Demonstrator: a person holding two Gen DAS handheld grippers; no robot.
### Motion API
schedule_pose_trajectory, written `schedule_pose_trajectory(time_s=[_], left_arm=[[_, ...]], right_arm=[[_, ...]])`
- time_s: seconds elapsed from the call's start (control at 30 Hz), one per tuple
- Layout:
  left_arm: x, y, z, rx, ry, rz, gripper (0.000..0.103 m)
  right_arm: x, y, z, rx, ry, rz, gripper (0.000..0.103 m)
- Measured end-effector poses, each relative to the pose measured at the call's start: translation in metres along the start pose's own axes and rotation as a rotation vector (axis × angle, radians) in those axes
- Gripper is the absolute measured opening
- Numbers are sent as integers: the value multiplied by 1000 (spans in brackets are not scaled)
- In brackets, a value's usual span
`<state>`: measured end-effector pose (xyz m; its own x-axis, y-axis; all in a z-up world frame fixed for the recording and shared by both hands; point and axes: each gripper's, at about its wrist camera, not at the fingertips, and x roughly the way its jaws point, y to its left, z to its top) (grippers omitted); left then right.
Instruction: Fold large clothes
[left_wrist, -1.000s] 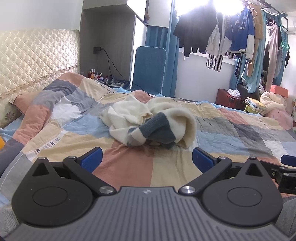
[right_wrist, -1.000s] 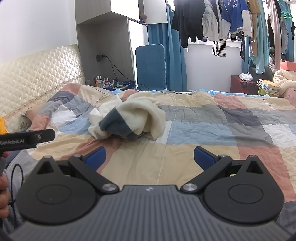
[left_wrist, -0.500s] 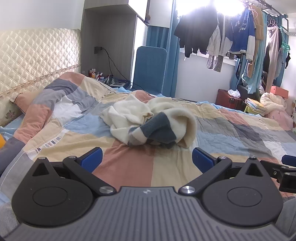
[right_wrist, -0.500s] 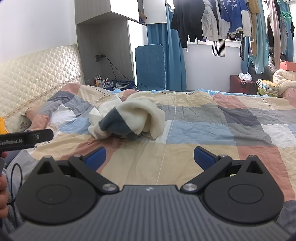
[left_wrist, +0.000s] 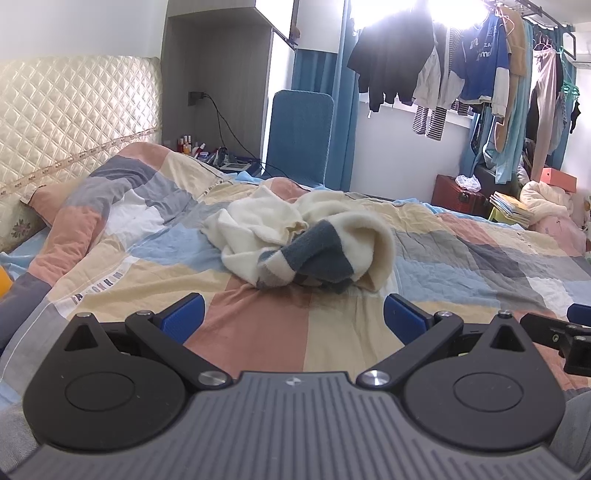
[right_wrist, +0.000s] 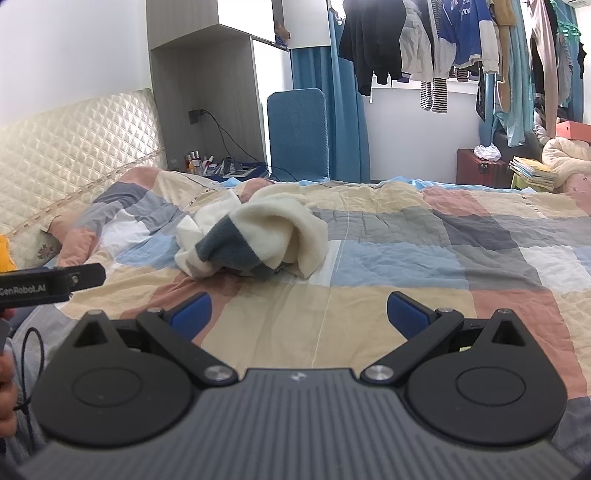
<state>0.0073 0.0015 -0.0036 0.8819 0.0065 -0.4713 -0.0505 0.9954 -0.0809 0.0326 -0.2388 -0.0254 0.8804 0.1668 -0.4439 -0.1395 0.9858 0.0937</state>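
Observation:
A cream fleece garment with a dark grey-blue block (left_wrist: 306, 243) (right_wrist: 255, 238) lies crumpled in a heap in the middle of the bed's patchwork quilt (left_wrist: 266, 325) (right_wrist: 388, 295). My left gripper (left_wrist: 293, 319) is open, its blue pads wide apart, just short of the heap and holding nothing. Lower right of the heap, my right gripper (right_wrist: 299, 314) is open too, above bare quilt. The left gripper's body shows at the left edge of the right wrist view, and part of the right gripper at the right edge of the left wrist view.
A quilted headboard (left_wrist: 74, 118) stands to the left with pillows below it. Behind the bed are a blue chair (left_wrist: 299, 136), a cluttered bedside table (right_wrist: 218, 166) and clothes hanging on a rail (left_wrist: 461, 66). Boxes and books (right_wrist: 532, 170) sit at the far right.
Both grippers have crept slightly closer to the garment, which lies as before. Both stay open.

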Motion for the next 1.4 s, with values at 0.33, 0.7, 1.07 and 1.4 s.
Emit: schedule_pose_trajectory(time_s=[0.33, 0.7, 1.07, 1.4], left_arm=[[1, -1, 0, 8, 2, -3, 103], [-2, 0, -5, 10, 4, -30, 103], [25, 4, -4, 24, -10, -91, 103], [137, 38, 19, -37, 43, -80, 103]], right_arm=[[-3, -4, 1, 7, 3, -7, 103], [-2, -1, -3, 14, 21, -11, 103], [15, -9, -2, 83, 58, 21, 103], [96, -5, 20, 121, 78, 65, 103]])
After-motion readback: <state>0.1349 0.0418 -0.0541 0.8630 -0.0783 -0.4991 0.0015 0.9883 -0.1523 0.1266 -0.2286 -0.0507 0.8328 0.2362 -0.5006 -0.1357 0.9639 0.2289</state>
